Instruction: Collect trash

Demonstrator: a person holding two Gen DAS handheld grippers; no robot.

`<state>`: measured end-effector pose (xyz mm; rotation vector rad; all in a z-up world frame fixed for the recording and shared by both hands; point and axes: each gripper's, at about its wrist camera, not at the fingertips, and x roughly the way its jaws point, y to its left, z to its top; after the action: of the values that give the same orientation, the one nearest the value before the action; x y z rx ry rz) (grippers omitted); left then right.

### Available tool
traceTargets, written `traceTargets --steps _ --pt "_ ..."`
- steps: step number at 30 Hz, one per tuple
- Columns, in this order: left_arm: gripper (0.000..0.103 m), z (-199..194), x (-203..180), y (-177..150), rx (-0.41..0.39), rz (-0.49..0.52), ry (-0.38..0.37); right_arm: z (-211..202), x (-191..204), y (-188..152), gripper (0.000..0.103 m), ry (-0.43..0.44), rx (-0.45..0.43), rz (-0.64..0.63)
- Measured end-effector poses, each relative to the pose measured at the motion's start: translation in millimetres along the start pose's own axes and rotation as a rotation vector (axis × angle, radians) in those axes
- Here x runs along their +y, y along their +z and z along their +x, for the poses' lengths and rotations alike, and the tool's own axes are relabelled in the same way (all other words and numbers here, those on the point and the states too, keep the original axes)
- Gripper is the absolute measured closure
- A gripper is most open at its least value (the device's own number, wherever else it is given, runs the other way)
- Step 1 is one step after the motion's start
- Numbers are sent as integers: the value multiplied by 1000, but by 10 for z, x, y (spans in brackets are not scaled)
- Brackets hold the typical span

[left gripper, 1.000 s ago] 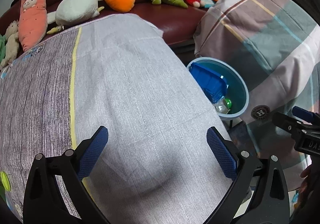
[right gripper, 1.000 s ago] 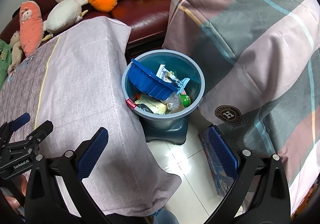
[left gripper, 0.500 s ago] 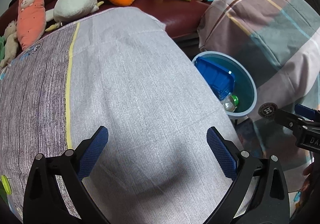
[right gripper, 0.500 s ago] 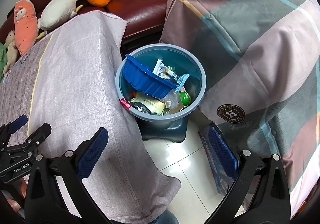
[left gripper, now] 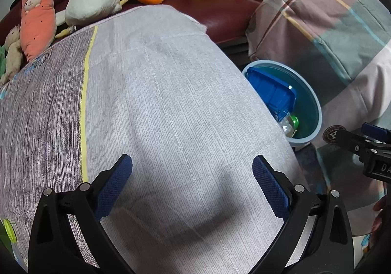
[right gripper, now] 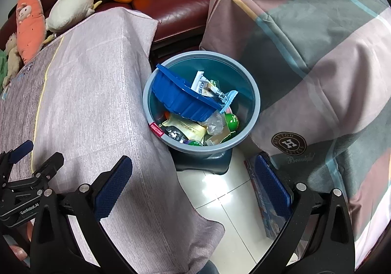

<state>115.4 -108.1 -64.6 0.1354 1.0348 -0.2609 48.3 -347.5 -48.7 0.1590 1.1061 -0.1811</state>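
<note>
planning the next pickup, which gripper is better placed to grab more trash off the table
Left, likely. The left gripper hangs open over the cloth-covered table, while the right gripper is open beyond the table edge, facing the trash bin. No trash shows on the table here.

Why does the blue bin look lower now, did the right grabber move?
Yes. In the right wrist view the bin and sofa slid down together, so the open right gripper tipped upward or pulled back; the bin stayed put.
</note>
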Motion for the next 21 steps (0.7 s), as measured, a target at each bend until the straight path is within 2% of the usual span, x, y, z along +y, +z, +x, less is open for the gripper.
traceTargets --steps 21 --pt "4 4 142 45 -5 -12 -1 25 68 85 7 -27 4 -12"
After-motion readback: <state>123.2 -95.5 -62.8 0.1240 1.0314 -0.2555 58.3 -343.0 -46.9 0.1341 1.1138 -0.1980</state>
